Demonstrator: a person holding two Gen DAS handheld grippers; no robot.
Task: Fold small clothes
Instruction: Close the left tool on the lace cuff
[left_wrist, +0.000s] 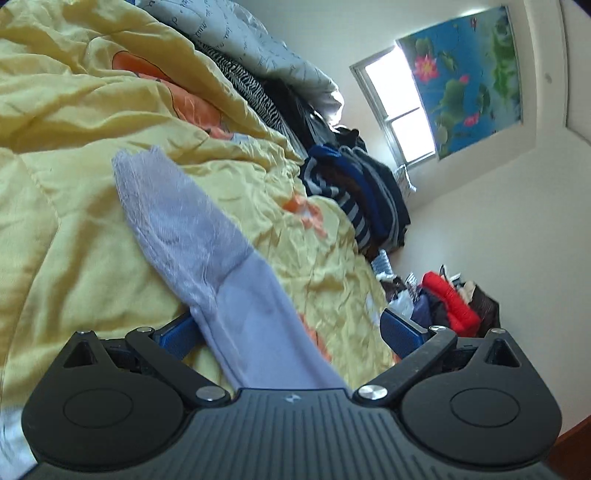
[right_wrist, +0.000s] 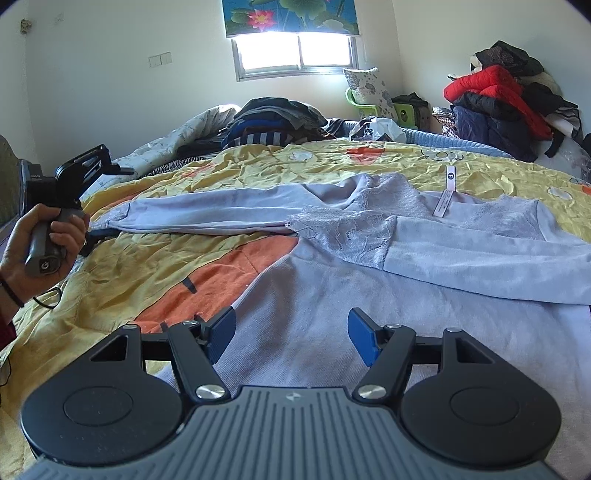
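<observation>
A lavender long-sleeved top (right_wrist: 332, 280) with lace at the shoulders lies spread on a yellow and orange quilt (right_wrist: 177, 266). Its right sleeve is folded across the chest; its left sleeve (right_wrist: 207, 212) stretches out to the left. My left gripper (left_wrist: 288, 328) is open, with the lace-cuffed sleeve end (left_wrist: 192, 229) lying between its blue fingers; it also shows in the right wrist view (right_wrist: 92, 232), held by a hand at the sleeve's cuff. My right gripper (right_wrist: 291, 336) is open and empty, just above the top's lower body.
A stack of dark and striped clothes (right_wrist: 273, 123) sits at the far side of the bed. A heap of red and dark jackets (right_wrist: 506, 99) stands at the back right. A grey patterned duvet (left_wrist: 258, 48) lies along the bed's left.
</observation>
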